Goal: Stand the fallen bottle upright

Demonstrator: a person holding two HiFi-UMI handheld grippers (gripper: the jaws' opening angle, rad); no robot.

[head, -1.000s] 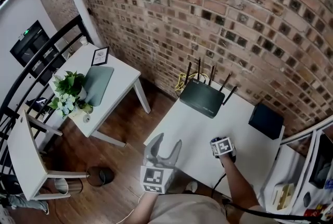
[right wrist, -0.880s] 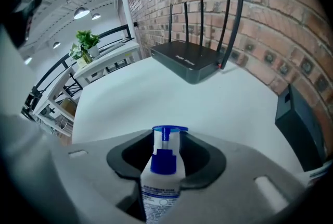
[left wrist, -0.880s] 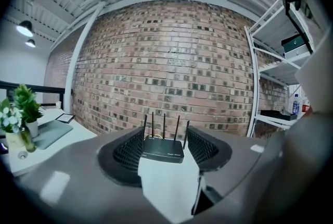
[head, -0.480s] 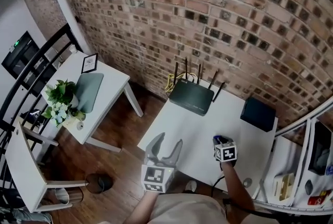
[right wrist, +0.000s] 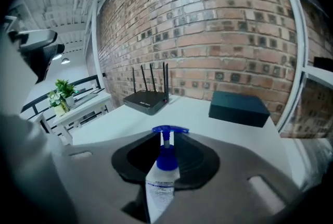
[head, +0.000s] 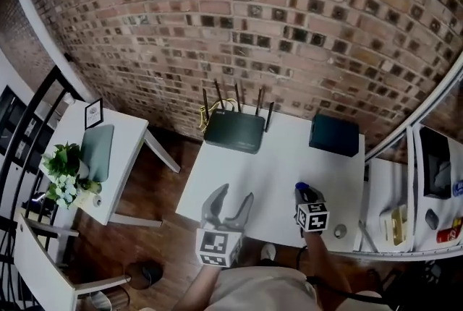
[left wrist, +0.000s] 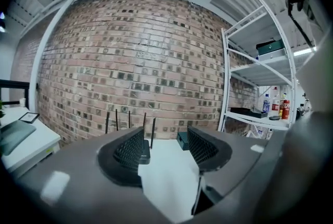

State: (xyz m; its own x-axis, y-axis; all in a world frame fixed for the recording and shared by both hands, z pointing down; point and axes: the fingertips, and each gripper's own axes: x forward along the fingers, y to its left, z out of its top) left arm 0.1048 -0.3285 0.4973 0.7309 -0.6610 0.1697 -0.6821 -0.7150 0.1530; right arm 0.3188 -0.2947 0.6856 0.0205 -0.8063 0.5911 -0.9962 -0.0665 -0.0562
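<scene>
The bottle [right wrist: 162, 181] is clear with a white label and a blue pump top [right wrist: 169, 130]. It stands nearly upright between the jaws of my right gripper [right wrist: 165, 158], which is shut on its body, pump end pointing away over the white table [right wrist: 208, 124]. In the head view the blue top [head: 304, 192] sticks out past the right gripper's marker cube [head: 313, 217] near the table's front right. My left gripper [head: 231, 202] hovers at the table's front edge. Its jaws stand apart [left wrist: 166, 147] with only bare tabletop showing between them.
A black router [head: 233, 130] with several antennas sits at the back of the table against the brick wall, and a dark box [head: 334, 134] lies to its right. White shelving [head: 427, 194] stands at the right. A side table with a plant [head: 64, 172] stands at the left.
The right gripper has risen and rolled with the bottle, whose blue top now points away from me. The head view has swung left to right. The left gripper keeps its spread jaws.
</scene>
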